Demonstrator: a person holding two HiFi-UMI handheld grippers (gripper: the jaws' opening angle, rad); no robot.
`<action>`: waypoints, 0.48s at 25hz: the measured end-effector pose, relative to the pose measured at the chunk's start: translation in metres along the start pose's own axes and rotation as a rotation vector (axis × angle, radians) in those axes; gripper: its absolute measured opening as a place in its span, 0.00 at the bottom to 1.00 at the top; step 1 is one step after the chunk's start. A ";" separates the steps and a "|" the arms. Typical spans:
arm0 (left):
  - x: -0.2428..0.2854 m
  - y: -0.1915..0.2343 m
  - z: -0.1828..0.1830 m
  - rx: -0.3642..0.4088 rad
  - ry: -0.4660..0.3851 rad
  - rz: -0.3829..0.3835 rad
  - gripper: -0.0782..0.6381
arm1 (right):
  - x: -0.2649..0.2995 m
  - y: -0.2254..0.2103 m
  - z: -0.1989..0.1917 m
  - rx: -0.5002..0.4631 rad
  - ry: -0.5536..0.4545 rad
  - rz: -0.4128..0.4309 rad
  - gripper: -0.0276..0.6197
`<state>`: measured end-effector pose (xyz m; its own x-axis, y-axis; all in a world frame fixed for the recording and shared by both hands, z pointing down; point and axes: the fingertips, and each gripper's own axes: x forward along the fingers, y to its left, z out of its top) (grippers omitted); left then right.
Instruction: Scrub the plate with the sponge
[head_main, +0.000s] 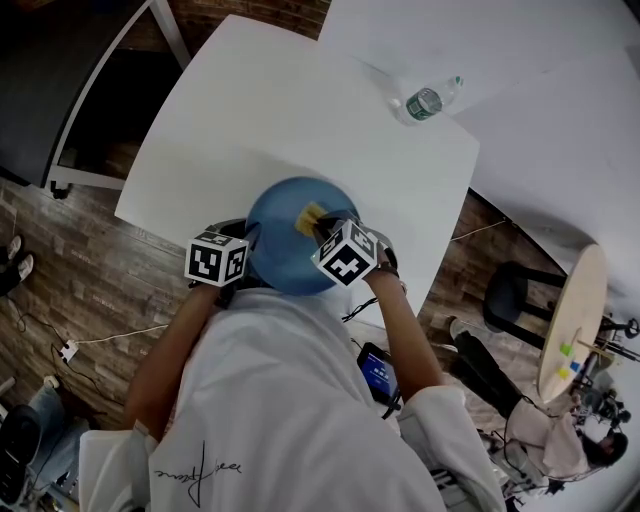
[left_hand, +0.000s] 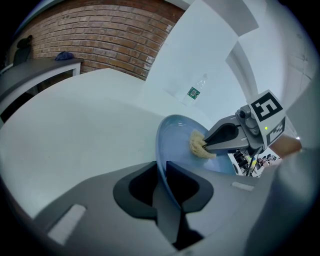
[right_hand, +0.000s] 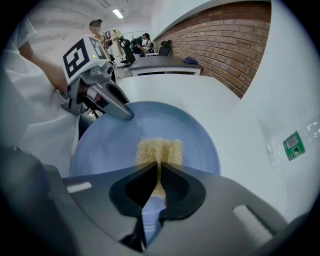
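A round blue plate (head_main: 282, 232) is held tilted above the near edge of the white table (head_main: 260, 110). My left gripper (left_hand: 162, 172) is shut on the plate's rim (left_hand: 161, 150), which runs edge-on between its jaws. My right gripper (right_hand: 157, 167) is shut on a yellow sponge (right_hand: 160, 151) and presses it against the plate's face (right_hand: 110, 145). In the head view the sponge (head_main: 309, 217) shows near the plate's right side, just ahead of the right gripper (head_main: 322, 230). The left gripper view shows the sponge (left_hand: 199, 145) against the plate.
A clear water bottle with a green label (head_main: 428, 101) lies at the table's far right. A second white table (head_main: 480, 40) adjoins behind. A brick wall (left_hand: 100, 35) and a dark desk (right_hand: 165, 64) stand beyond. Another person (head_main: 540, 430) sits at the right by a round wooden table (head_main: 572, 320).
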<state>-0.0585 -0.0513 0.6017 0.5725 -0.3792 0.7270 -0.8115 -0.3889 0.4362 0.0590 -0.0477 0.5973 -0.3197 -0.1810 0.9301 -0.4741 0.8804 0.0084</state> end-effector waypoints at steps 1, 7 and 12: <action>0.000 0.000 0.000 0.001 0.000 0.001 0.21 | 0.000 0.003 0.001 -0.009 -0.008 0.005 0.09; 0.000 -0.001 0.000 0.001 -0.001 0.002 0.21 | 0.002 0.017 0.007 -0.040 -0.040 0.046 0.09; 0.001 0.000 0.000 0.000 -0.010 0.013 0.21 | 0.003 0.025 0.009 -0.048 -0.052 0.065 0.09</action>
<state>-0.0578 -0.0519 0.6022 0.5627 -0.3931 0.7272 -0.8192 -0.3834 0.4266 0.0390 -0.0301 0.5966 -0.3916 -0.1441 0.9088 -0.4116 0.9108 -0.0329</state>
